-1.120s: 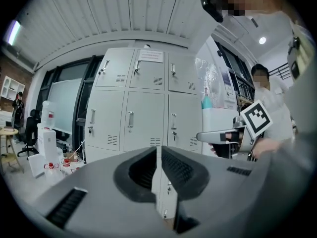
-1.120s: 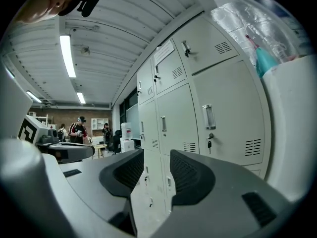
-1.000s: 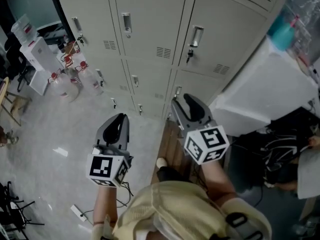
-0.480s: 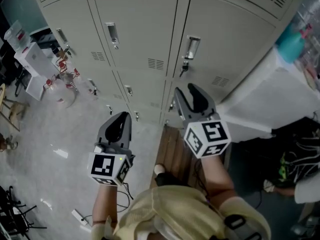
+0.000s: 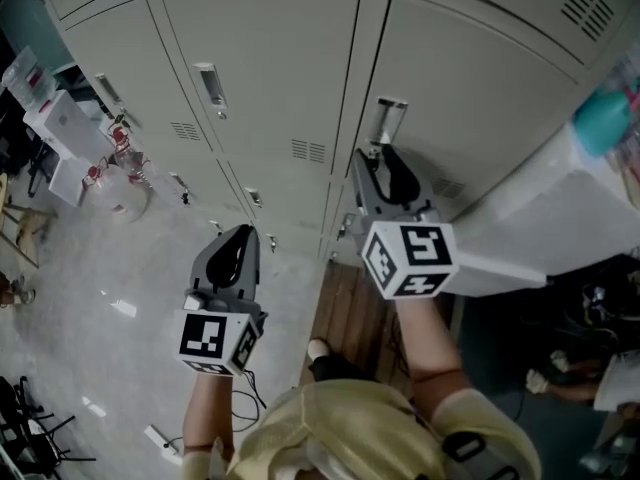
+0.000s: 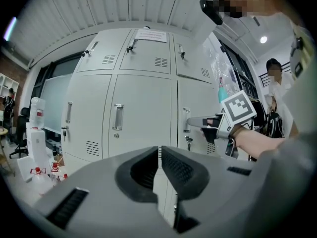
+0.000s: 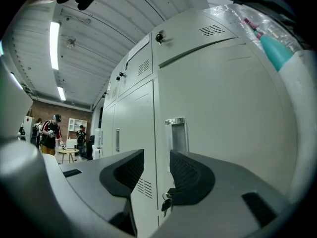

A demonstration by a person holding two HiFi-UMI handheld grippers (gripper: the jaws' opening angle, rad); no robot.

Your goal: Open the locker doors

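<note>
Approach: my right gripper (image 5: 383, 160), parted and empty, hovers by the recessed chrome handle (image 5: 388, 118) of the grey steel locker door (image 5: 470, 78); next I'd hook and pull. Left gripper (image 5: 240, 233) closed.

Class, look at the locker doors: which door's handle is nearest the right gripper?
The handle on the rightmost door, just ahead of the right gripper; the other handles lie further left.

The pale, glossy floor (image 5: 100, 278) spreads out left of the left tongs (image 5: 238, 236). Grey lockers (image 5: 270, 88) stand on it ahead of both tongs. Clear jugs (image 5: 130, 196) with red caps sit far left of the left tongs. A wooden board (image 5: 345, 313) lies under the right tongs (image 5: 385, 163). A white power strip (image 5: 160, 435) lies behind the left tongs.
</note>
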